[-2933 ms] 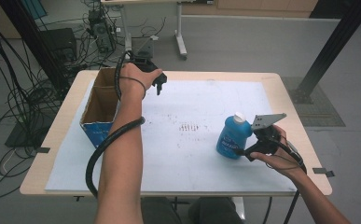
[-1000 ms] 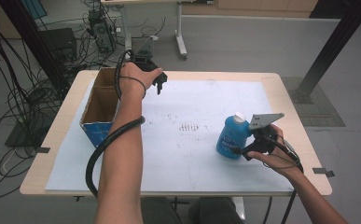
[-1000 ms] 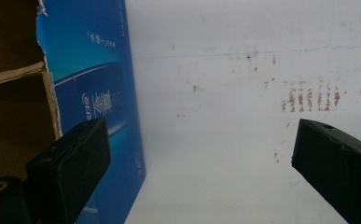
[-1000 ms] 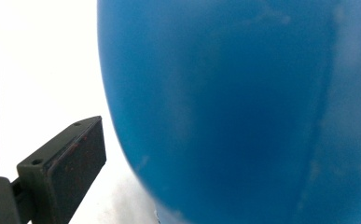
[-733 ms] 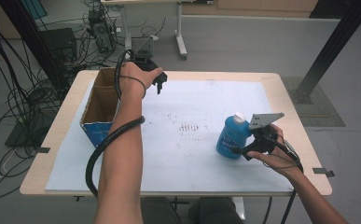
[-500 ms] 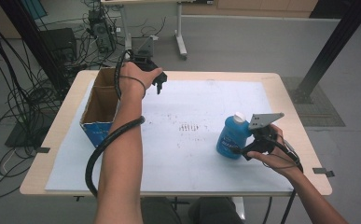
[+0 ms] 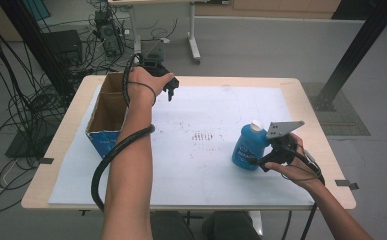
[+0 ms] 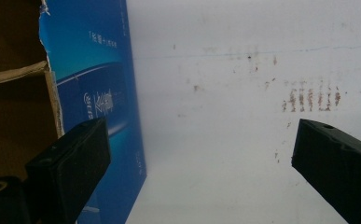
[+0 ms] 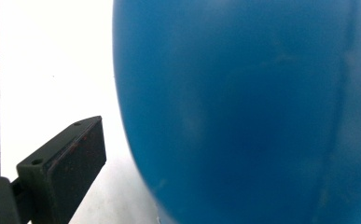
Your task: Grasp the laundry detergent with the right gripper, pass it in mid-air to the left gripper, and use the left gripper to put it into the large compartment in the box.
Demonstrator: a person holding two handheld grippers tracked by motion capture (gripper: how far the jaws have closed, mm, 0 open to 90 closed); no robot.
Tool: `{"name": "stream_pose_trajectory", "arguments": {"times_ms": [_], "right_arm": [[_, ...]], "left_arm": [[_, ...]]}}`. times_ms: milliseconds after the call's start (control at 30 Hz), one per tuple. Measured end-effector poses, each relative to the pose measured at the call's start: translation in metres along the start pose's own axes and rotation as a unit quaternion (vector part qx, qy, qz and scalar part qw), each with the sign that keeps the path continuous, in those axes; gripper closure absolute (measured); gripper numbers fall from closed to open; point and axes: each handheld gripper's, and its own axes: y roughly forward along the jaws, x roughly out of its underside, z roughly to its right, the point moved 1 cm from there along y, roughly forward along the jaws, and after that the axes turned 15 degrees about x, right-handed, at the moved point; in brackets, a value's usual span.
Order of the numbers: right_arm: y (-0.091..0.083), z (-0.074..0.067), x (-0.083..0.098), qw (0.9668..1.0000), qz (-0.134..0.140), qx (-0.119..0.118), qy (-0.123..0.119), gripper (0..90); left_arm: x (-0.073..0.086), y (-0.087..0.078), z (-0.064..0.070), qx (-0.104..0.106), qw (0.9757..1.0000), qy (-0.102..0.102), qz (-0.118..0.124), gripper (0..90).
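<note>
white sheet (image 7: 181,165) covers the table (image 7: 311,100), with cables and grey floor beyond its far edge. near the right edge stands a blue bottle (image 7: 248,146), upright on the sheet with its white cap up. right gripper (image 7: 260,161) sits against the bottle's near right side; compared with three seconds ago it has edged slightly nearer and lower on the bottle, and over the last second it hardly moves. in the right gripper view the bottle (image 9: 243,107) bulks between the jaws, with one jaw at lower left standing clear of its wall; the other jaw is out of frame, so whether the grip has closed cannot be told. judged from this, the grasp is being set, not yet proven. left gripper (image 7: 170,90) hangs at the far left, just beside the open box (image 7: 103,132), unchanged across the interval; its own view shows the jaws spread wide over bare sheet with the box's (image 8: 94,93) blue side at left. the likely destination, the box, lies well apart from the bottle.
</note>
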Motion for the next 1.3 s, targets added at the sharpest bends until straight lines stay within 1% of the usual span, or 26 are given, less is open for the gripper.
{"name": "stream_pose_trajectory", "arguments": {"times_ms": [833,1167,1300], "right_arm": [[0.0017,-0.0021,-0.0009,1.0000,0.004,-0.001,-0.003,2.4],[0.0019,-0.0022,-0.0002,1.0000,0.005,0.000,-0.004,2.4],[0.0016,-0.0025,-0.0001,1.0000,0.007,0.002,-0.004,4.2]], "left_arm": [[-0.0003,-0.0005,0.0011,-0.003,1.0000,0.002,0.000,5.1],[0.0002,0.0003,-0.0002,-0.003,1.0000,-0.001,0.001,5.1],[0.0003,0.0006,-0.0006,-0.002,1.0000,0.001,-0.001,5.1]]}}
